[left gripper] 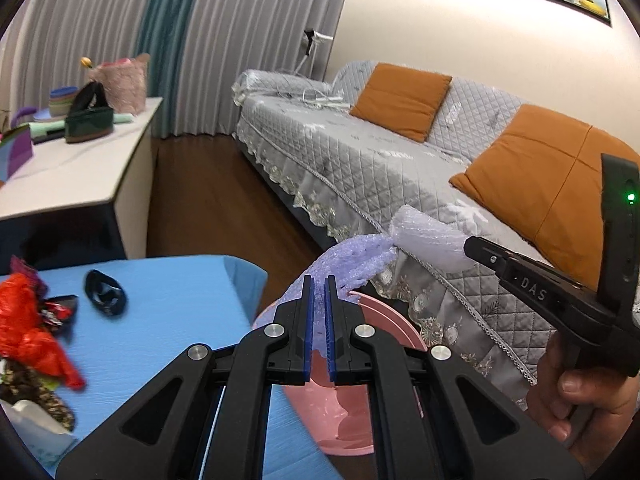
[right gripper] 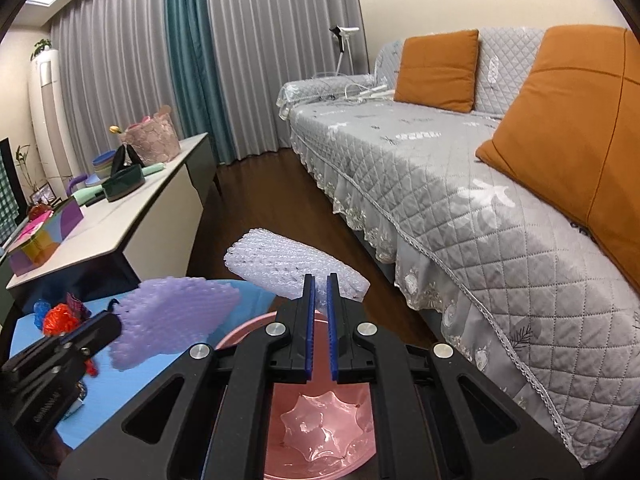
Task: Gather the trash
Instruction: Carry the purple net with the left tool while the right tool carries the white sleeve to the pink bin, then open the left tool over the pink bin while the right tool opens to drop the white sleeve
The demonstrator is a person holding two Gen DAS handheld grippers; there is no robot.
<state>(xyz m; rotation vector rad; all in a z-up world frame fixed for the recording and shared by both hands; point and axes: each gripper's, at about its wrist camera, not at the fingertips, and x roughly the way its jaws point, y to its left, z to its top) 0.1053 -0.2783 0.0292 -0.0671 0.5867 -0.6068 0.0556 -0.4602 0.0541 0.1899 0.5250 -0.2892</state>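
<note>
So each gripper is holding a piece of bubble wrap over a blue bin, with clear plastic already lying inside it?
Not quite: the bin is pink, as the right wrist view shows; blue is the table beside it. The left gripper holds the purple bubble wrap, the right gripper the white bubble wrap, and clear plastic lies inside.

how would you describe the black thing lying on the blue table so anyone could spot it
On the blue table, left of the pink bin, the black band lies alone as a flat loop. The red wrappers beside it are crumpled and bright.
</note>
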